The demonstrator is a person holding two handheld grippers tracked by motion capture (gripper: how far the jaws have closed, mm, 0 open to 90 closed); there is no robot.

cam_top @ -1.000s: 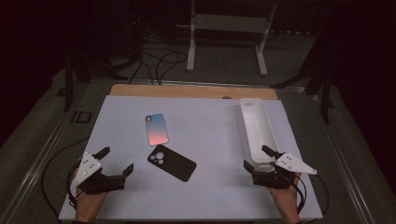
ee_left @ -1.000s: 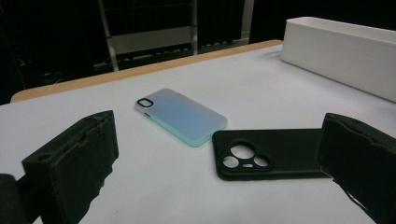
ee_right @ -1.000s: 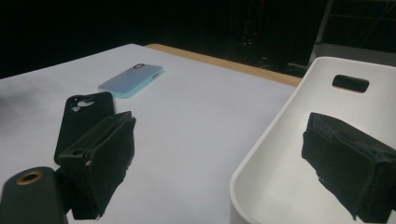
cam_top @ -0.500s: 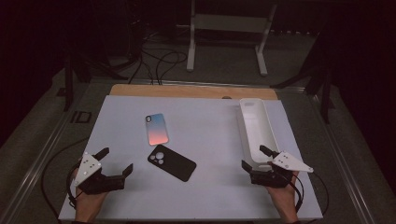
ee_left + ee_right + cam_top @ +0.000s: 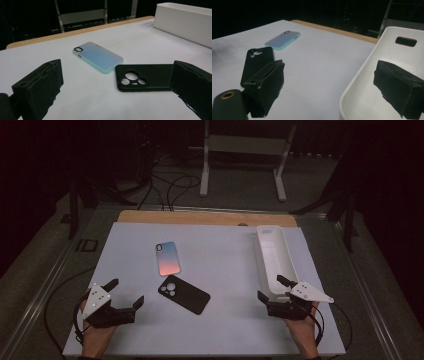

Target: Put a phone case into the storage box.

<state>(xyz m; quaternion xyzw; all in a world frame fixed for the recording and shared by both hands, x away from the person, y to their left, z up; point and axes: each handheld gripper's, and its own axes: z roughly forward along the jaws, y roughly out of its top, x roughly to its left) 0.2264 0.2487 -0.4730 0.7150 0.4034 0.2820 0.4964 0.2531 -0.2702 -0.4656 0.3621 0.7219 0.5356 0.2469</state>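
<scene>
A black phone case (image 5: 184, 294) (image 5: 143, 77) (image 5: 256, 64) lies camera side up near the middle of the white table top (image 5: 225, 255). Just behind it rests a phone case fading from blue to pink (image 5: 168, 258) (image 5: 98, 56) (image 5: 282, 40). A long white tray (image 5: 274, 257) (image 5: 185, 22) (image 5: 372, 82) stands at the right. My left gripper (image 5: 124, 293) (image 5: 112, 90) is open and holds nothing, low at the front left, facing the black case. My right gripper (image 5: 271, 288) (image 5: 332, 87) is open and holds nothing at the tray's near end, one jaw over the tray's inside.
A wooden strip (image 5: 200, 217) runs along the table's far edge. Beyond it stand a white metal frame (image 5: 242, 150) and cables (image 5: 170, 182) on the dark floor. Bare white surface lies between the cases and the tray.
My right gripper has slid a little left and forward along the tray's near end. The left gripper and both cases have stayed put.
</scene>
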